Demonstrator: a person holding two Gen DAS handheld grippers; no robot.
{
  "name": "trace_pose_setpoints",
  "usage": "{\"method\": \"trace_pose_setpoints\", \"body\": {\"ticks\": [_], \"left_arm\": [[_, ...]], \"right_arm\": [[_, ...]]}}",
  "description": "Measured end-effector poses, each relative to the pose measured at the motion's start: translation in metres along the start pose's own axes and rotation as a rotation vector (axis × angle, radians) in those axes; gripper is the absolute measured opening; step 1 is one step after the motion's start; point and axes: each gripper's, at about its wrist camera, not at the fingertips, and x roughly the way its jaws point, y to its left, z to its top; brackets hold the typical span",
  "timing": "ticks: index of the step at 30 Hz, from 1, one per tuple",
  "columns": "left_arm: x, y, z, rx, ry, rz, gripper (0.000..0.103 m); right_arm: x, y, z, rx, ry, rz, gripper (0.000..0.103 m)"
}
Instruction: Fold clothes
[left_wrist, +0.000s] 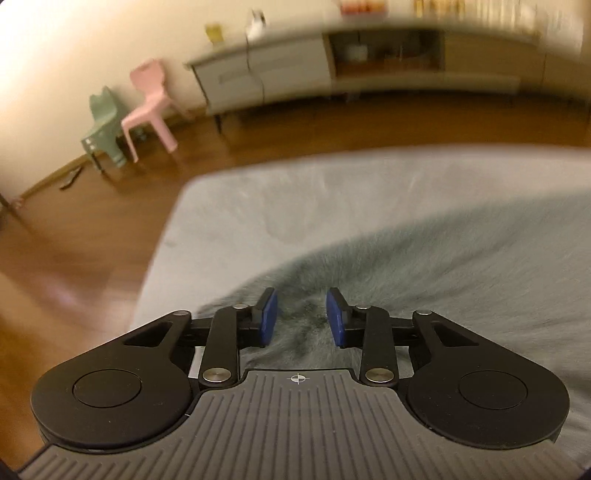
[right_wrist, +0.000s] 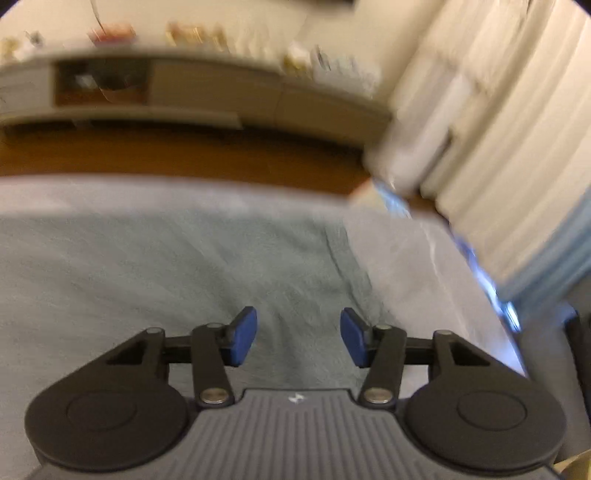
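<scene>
A grey-green garment (left_wrist: 424, 266) lies spread on a pale grey bed (left_wrist: 258, 199). In the left wrist view its cloth draws up in creases that run together between the blue pads (left_wrist: 271, 317). My left gripper (left_wrist: 301, 319) is shut on that bunched fold near the garment's left edge. In the right wrist view the same garment (right_wrist: 166, 266) lies flat, and its right edge runs down past the pads. My right gripper (right_wrist: 298, 338) hovers over the garment's right part with its jaws apart and nothing pinched between them. This view is blurred.
The bed's left corner drops to a wooden floor (left_wrist: 74, 240). A pink chair (left_wrist: 149, 107) and a green chair (left_wrist: 103, 127) stand by the wall. A long low sideboard (left_wrist: 295, 74) runs along the far wall. Pale curtains (right_wrist: 498, 147) hang at the right.
</scene>
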Motion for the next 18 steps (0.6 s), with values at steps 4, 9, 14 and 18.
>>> {"method": "trace_pose_setpoints", "body": {"ticks": [4,9,14,18], "left_arm": [[-0.088,0.046,-0.053,-0.071,-0.079,-0.135,0.034],[-0.139,0.076,-0.156,-0.152,0.002,-0.176,0.052],[-0.137,0.073,-0.218,-0.218,0.104,-0.193,0.066],[-0.132,0.071,-0.212,-0.251,0.074,-0.209,0.015]], "right_arm": [[-0.132,0.059,-0.042,-0.066,-0.069,0.452,0.052],[-0.248,0.172,-0.121,-0.352,0.025,0.834,0.058],[-0.277,0.237,-0.173,-0.547,0.05,0.774,0.057],[-0.28,0.233,-0.182,-0.576,0.112,0.763,0.045]]}}
